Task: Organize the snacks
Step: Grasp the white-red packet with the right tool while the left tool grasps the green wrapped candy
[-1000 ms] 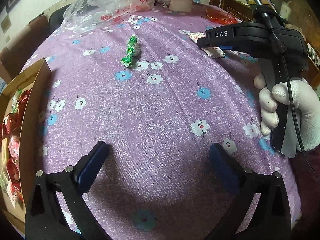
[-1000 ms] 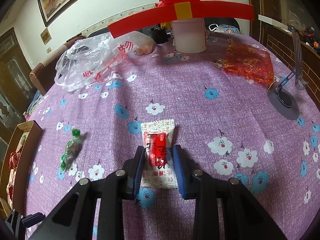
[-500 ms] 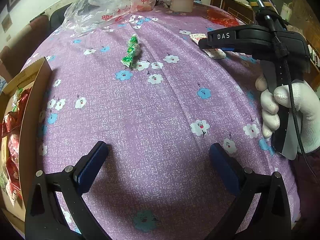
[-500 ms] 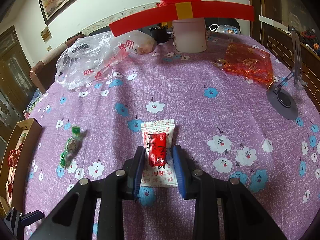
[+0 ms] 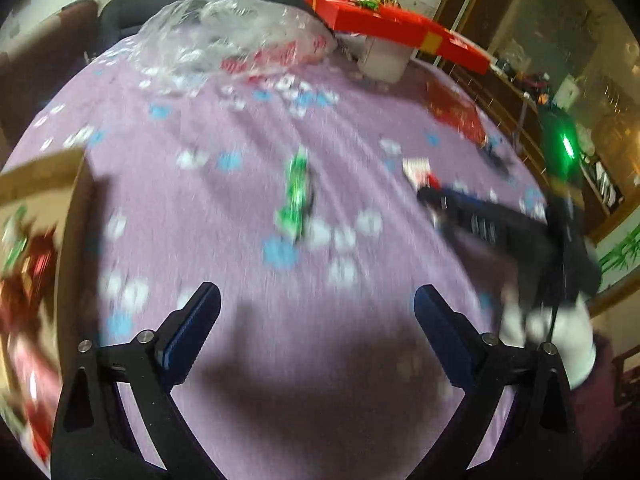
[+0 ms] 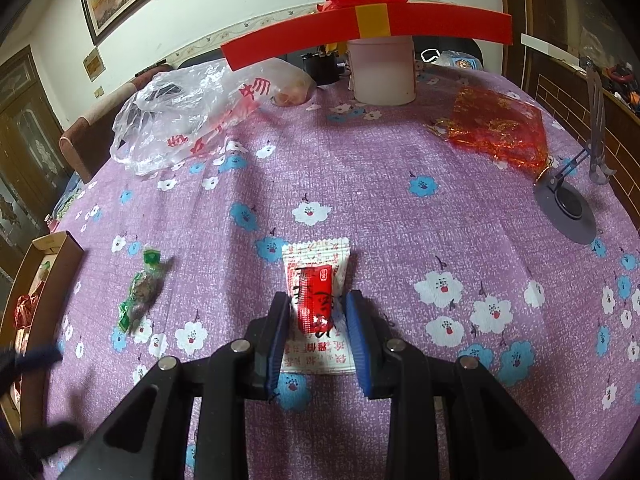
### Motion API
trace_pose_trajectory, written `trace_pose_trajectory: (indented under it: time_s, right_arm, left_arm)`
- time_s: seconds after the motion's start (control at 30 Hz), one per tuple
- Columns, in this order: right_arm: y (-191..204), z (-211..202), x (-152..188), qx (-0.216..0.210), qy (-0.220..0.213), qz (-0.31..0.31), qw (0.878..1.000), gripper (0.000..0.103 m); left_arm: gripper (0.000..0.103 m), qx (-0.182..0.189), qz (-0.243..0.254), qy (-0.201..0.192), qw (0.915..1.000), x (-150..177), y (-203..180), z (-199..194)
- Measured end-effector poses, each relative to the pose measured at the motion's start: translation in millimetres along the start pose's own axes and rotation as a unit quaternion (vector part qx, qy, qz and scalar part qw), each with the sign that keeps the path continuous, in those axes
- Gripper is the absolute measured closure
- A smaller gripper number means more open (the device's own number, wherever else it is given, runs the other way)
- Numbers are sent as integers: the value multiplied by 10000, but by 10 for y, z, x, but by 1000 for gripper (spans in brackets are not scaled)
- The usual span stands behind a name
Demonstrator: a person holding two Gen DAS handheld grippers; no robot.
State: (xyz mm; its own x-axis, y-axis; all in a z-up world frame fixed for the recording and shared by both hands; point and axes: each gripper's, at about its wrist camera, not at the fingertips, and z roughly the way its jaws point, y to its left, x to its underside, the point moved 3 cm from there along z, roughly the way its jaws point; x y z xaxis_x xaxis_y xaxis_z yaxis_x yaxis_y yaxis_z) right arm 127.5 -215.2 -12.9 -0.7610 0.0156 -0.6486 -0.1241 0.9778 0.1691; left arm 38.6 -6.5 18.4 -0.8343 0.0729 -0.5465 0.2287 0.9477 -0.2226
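A red-and-white snack packet (image 6: 317, 300) lies on the purple flowered tablecloth between the fingers of my right gripper (image 6: 318, 312), whose jaws are pressed against its sides. It shows faintly in the left wrist view (image 5: 418, 170). A green-wrapped candy (image 6: 140, 288) lies to its left, also in the left wrist view (image 5: 298, 196). My left gripper (image 5: 316, 312) is open and empty, hovering above the cloth short of the green candy. A cardboard box (image 6: 36, 280) with wrapped snacks sits at the table's left edge (image 5: 28, 240).
A clear plastic bag (image 6: 192, 116), a white tub (image 6: 382, 70) under a red lid (image 6: 368, 32), a red mesh pouch (image 6: 500, 124) and a phone stand (image 6: 568, 204) stand at the back and right. The left wrist view is motion-blurred.
My left gripper has swung forward and up toward the green candy, which now looks nearer and more central. My right gripper stays on the red-and-white packet.
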Motion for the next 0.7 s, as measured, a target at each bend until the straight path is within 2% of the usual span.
trace_pose_trajectory:
  time_s: [0.07, 0.1, 0.2, 0.37, 0.4, 0.43, 0.5, 0.53, 0.57, 0.63, 0.7]
  right_arm:
    - [-4, 1, -2, -14, 9, -2, 10000, 71]
    - [-8, 0, -2, -29, 12, 5, 10000, 71]
    - [-22, -2, -3, -75, 24, 28, 10000, 71]
    - [-37, 4, -19, -143, 48, 69, 9999, 71]
    - [-40, 3, -20, -148, 51, 70, 9999, 71]
    - [-41, 4, -21, -155, 52, 73, 9998, 71]
    - [-41, 4, -19, -163, 50, 78, 9998, 71]
    - [-40, 4, -17, -166, 49, 79, 9998, 71]
    - [-42, 5, -17, -166, 47, 83, 9998, 71]
    - [-49, 4, -17, -184, 47, 122, 9997, 71]
    - [-66, -3, -21, -219, 65, 202, 9995, 72]
  left_arm:
    - [27, -63, 1, 106, 9999, -167, 27, 173]
    - [31, -79, -1, 171, 9998, -221, 38, 262]
    - [33, -287, 117, 263, 9992, -311, 21, 476]
    - [35, -700, 631, 269, 9952, -408, -74, 672]
    - [44, -833, 749, 252, 9934, -426, -90, 690]
    - [46, -956, 851, 234, 9915, -432, -112, 697]
    - [67, -894, 955, 148, 9913, -450, -125, 703]
    - [71, -974, 973, 120, 9904, -457, -134, 693]
    - [82, -1076, 1011, 98, 9890, -466, -134, 694]
    - [82, -1191, 1043, 72, 9874, -473, -133, 689]
    - [82, -1115, 976, 61, 9889, -467, -109, 668]
